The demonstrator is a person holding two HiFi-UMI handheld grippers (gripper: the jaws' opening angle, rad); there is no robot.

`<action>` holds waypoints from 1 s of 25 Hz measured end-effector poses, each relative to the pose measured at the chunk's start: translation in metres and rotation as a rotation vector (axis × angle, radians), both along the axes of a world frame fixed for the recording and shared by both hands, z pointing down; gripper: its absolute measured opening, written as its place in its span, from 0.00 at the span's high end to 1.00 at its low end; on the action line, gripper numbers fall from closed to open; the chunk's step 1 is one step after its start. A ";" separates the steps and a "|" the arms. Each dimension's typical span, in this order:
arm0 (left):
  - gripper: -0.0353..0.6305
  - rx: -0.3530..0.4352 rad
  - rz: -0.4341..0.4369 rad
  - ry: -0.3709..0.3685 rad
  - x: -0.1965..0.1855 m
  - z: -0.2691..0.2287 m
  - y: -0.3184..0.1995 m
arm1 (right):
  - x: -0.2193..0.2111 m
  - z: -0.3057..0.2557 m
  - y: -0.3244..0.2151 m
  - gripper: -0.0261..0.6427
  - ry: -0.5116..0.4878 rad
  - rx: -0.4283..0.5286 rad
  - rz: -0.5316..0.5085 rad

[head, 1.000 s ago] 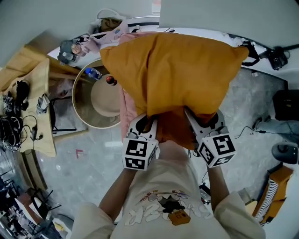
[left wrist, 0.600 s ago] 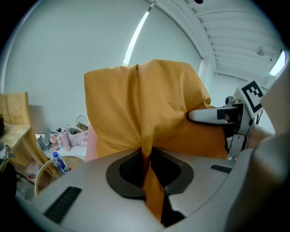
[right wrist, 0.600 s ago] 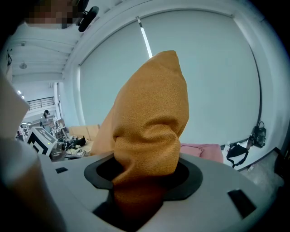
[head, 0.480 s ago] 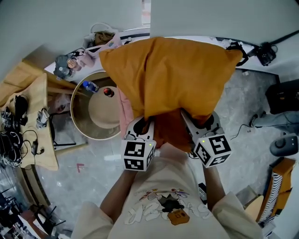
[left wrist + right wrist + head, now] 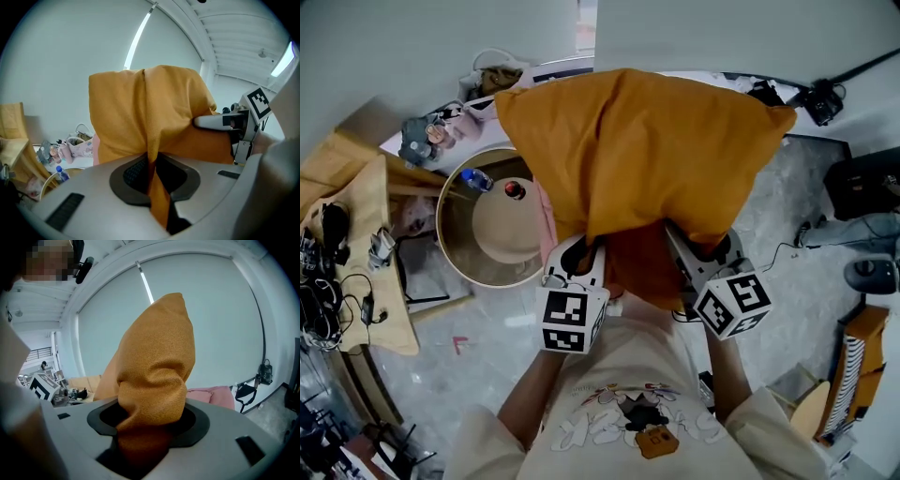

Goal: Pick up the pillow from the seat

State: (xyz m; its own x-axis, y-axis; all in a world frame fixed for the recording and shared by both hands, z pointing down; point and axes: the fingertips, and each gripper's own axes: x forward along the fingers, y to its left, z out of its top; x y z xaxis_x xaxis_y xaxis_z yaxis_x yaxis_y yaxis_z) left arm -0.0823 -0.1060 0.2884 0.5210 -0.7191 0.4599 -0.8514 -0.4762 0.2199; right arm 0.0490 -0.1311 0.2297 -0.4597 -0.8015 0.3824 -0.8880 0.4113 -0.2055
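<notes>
I have the pillow (image 5: pixel 647 150) aloft: plump, rectangular, mustard grainy weave, long axis running left to right. My left hand-held gripper (image 5: pixel 584 248) pinches a thin fold of its lower edge; my right hand-held gripper (image 5: pixel 692 246) clamps a thick bunch.

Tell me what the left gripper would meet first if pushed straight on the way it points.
The pillow: the left gripper is shut on a fold of it, and its bulk fills the line just ahead. What lies behind the pillow is hidden.
</notes>
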 end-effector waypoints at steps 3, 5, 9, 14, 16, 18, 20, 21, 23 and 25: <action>0.89 0.004 -0.008 0.008 -0.004 0.004 0.003 | -0.004 0.002 0.003 0.55 -0.001 -0.004 0.002; 0.89 -0.002 -0.017 0.018 -0.005 0.005 0.005 | -0.006 0.003 0.005 0.55 0.002 -0.002 -0.001; 0.89 -0.003 -0.044 0.021 -0.005 0.001 0.006 | -0.006 0.000 0.005 0.55 0.002 0.001 -0.015; 0.89 0.009 -0.067 0.013 0.006 -0.007 0.017 | 0.006 -0.006 0.015 0.55 -0.018 0.006 -0.031; 0.89 0.008 -0.072 0.009 0.013 -0.009 0.026 | 0.015 -0.006 0.023 0.55 -0.028 -0.002 -0.029; 0.89 0.003 -0.086 0.009 0.022 -0.012 0.040 | 0.024 -0.008 0.035 0.55 -0.032 -0.010 -0.042; 0.89 0.002 -0.098 0.007 0.032 -0.013 0.053 | 0.034 -0.009 0.046 0.55 -0.036 -0.009 -0.057; 0.89 0.003 -0.102 0.005 0.037 -0.014 0.058 | 0.040 -0.009 0.051 0.55 -0.038 -0.006 -0.060; 0.89 0.004 -0.105 0.001 0.046 -0.015 0.067 | 0.048 -0.010 0.060 0.55 -0.042 -0.002 -0.064; 0.89 0.004 -0.108 -0.003 0.054 -0.016 0.078 | 0.056 -0.010 0.071 0.55 -0.046 -0.001 -0.066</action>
State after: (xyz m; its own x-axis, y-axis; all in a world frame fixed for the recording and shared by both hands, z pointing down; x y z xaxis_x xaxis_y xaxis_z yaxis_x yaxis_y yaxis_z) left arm -0.0287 -0.0276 0.2727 0.4394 -0.7725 0.4583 -0.8982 -0.3828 0.2161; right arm 0.1051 -0.0601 0.2194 -0.5287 -0.7684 0.3605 -0.8486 0.4687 -0.2455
